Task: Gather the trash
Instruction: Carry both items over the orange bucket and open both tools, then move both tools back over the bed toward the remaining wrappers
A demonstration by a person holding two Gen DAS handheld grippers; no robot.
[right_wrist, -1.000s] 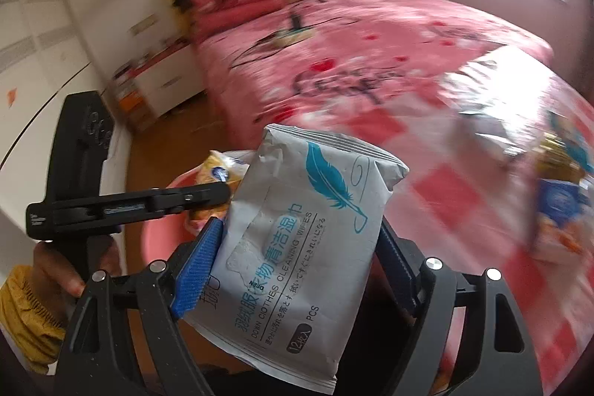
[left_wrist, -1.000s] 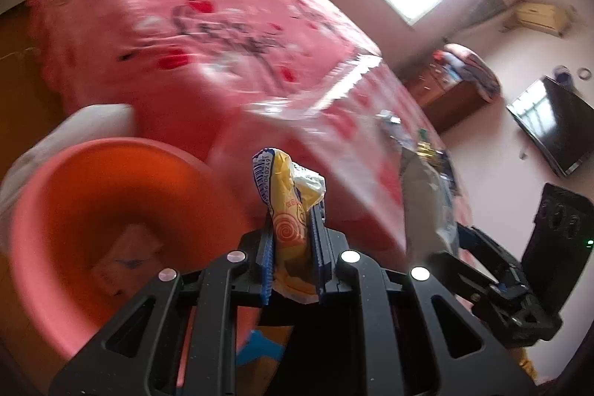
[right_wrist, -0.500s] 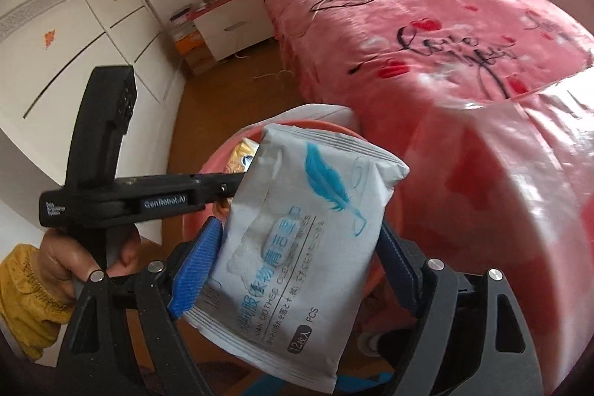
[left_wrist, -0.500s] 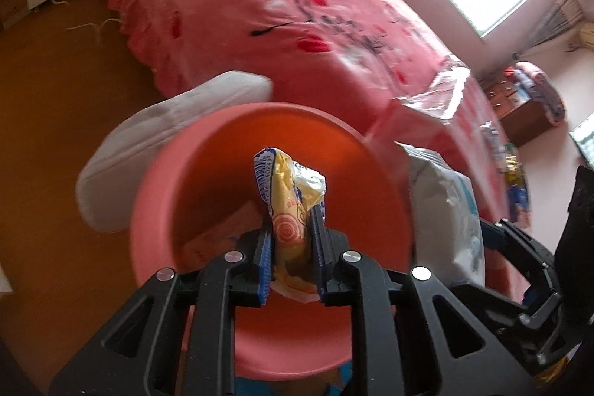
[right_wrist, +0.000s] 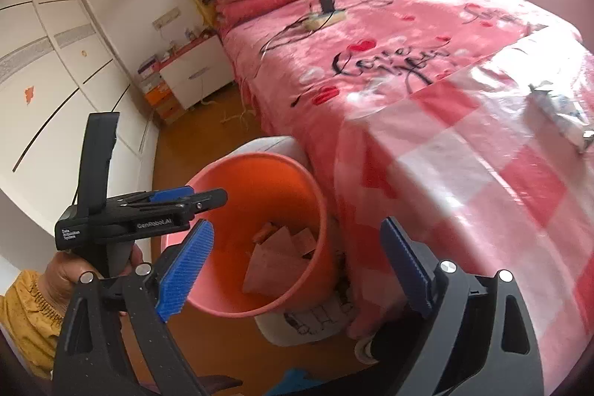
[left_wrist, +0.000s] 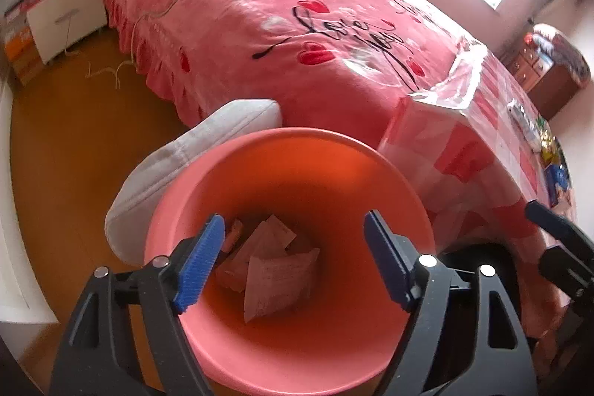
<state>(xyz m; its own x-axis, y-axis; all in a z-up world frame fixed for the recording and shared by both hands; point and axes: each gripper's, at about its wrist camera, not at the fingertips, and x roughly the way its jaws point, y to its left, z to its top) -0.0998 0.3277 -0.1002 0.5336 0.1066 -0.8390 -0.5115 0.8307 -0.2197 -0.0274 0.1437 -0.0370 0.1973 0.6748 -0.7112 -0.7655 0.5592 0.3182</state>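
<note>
Both the left gripper (left_wrist: 293, 257) and right gripper (right_wrist: 295, 268) have just opened wide above the pink bin (left_wrist: 404, 180), now empty-jawed, their 2 packets gone, presumably among the wrappers (left_wrist: 276, 277) at its bottom.

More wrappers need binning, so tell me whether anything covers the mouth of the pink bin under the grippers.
Nothing visible does. The pink bin has no lid, its mouth is clear and paper scraps lie at the bottom. The left gripper and right gripper stand open and empty.
</note>
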